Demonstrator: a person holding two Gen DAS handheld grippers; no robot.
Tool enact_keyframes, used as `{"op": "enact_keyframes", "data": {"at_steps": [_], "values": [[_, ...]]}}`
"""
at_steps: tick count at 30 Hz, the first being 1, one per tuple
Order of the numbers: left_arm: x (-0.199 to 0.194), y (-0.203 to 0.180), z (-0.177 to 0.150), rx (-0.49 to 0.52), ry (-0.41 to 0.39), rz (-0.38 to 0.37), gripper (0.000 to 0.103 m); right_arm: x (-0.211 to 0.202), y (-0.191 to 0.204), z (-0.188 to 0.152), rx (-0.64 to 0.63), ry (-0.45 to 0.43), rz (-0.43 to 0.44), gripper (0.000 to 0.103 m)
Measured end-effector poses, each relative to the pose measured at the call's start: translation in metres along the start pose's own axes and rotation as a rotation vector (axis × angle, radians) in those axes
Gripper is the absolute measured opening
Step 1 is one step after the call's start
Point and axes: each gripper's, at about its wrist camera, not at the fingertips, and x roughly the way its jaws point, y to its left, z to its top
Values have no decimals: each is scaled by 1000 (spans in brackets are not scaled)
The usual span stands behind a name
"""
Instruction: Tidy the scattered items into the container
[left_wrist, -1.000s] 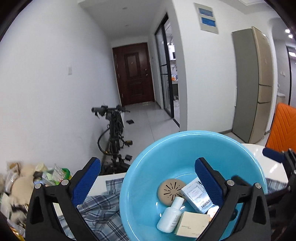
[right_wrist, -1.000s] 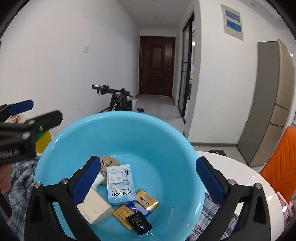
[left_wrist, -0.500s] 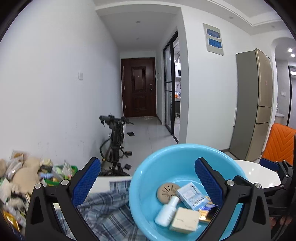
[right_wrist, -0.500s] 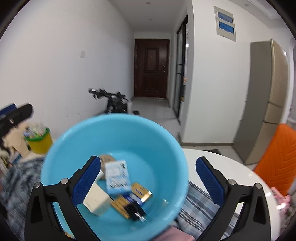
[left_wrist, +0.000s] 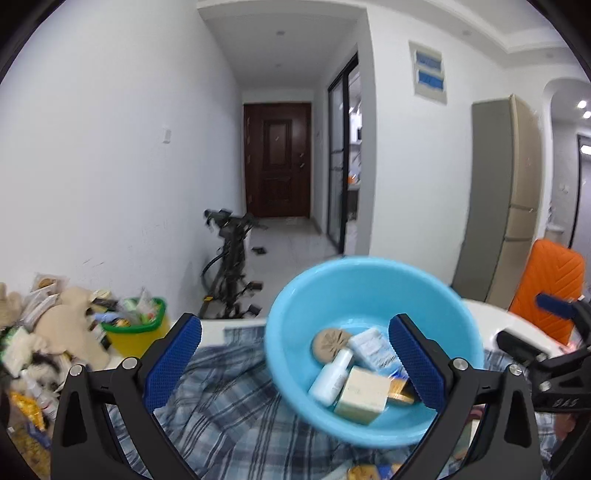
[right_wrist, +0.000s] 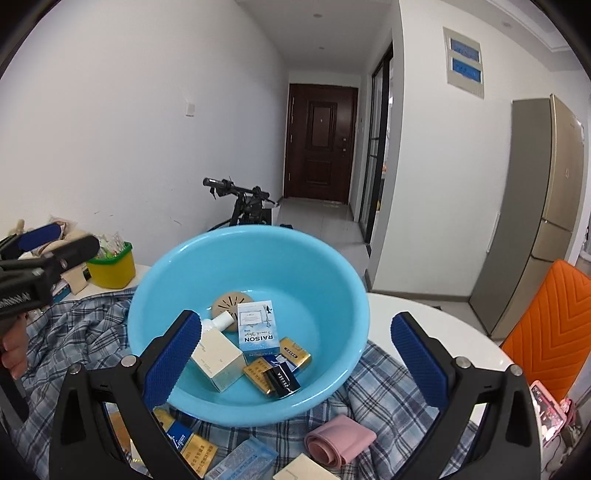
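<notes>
Blue-padded fingers of the left gripper (left_wrist: 295, 363) stood wide apart with nothing between them, held above a plaid cloth (left_wrist: 225, 410) that covered the white tabletop (right_wrist: 436, 325). At the far left a yellow tub with a green rim (right_wrist: 110, 267) sat among a heap of packets and soft toys (left_wrist: 48, 325). Right of it, near the middle, stood the light-blue basin (right_wrist: 258, 254) on the cloth. Inside it lay a round tan disc (right_wrist: 231, 301), a small white bottle (left_wrist: 330, 376), a cream box (right_wrist: 218, 356), a pale blue RAISON pack (right_wrist: 256, 326), two gold packs (right_wrist: 293, 352) and a black pack (right_wrist: 284, 380). On the cloth near the basin's front edge lay more gold and blue packs (right_wrist: 192, 443), a pale blue pack (right_wrist: 243, 459) and, further right, a rolled pink cloth (right_wrist: 338, 439). The right gripper (right_wrist: 295, 363) also hovered with fingers spread and empty, in front of the basin. An orange chair (right_wrist: 550, 328) stood at the far right.
</notes>
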Motion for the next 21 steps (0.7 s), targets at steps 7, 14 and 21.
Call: {"op": "enact_keyframes", "data": {"at_steps": [7,14,21], "values": [[-48,-16,-13,39,-30,4,103,-37,12,-7,-65,-39,52,102],[-104,-28,-19,21,-68,-74,103,-79,23,-15,-81,-99,96,102],[-149,-35,-24,27,-150,-90,103,-117,19,-12,-20,-169,184,102]]}}
